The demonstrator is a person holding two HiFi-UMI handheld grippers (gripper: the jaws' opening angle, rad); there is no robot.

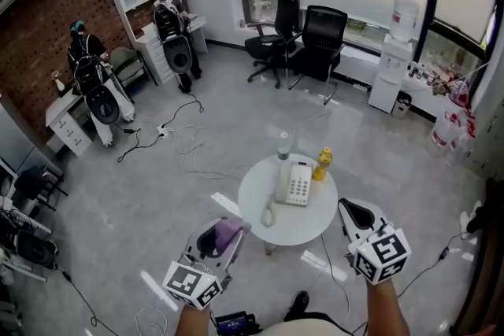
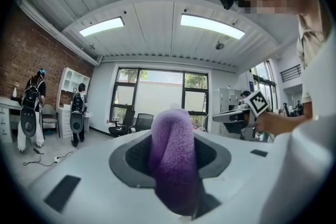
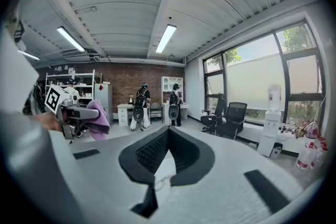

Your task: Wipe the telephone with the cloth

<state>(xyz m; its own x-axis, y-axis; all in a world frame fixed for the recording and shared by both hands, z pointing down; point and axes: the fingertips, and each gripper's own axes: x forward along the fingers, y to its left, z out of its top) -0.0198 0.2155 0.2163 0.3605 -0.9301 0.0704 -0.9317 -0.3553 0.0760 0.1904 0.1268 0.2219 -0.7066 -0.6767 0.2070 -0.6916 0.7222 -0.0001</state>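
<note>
Left tool (image 1: pixel 233 229) tight on purple cloth (image 2: pixel 172 160); right tool (image 1: pixel 346 207) closed, empty; yellow bottle (image 1: pixel 322 164) beside telephone (image 1: pixel 296 185).

Holds left gripper (image 1: pixel 226 235) out front, pointing level, jaws clamped on purple cloth (image 2: pixel 173 160). Carries right gripper (image 1: pixel 349 208) alongside, well apart, tipped slightly downward, jaws pressed together, nothing between them.
</note>
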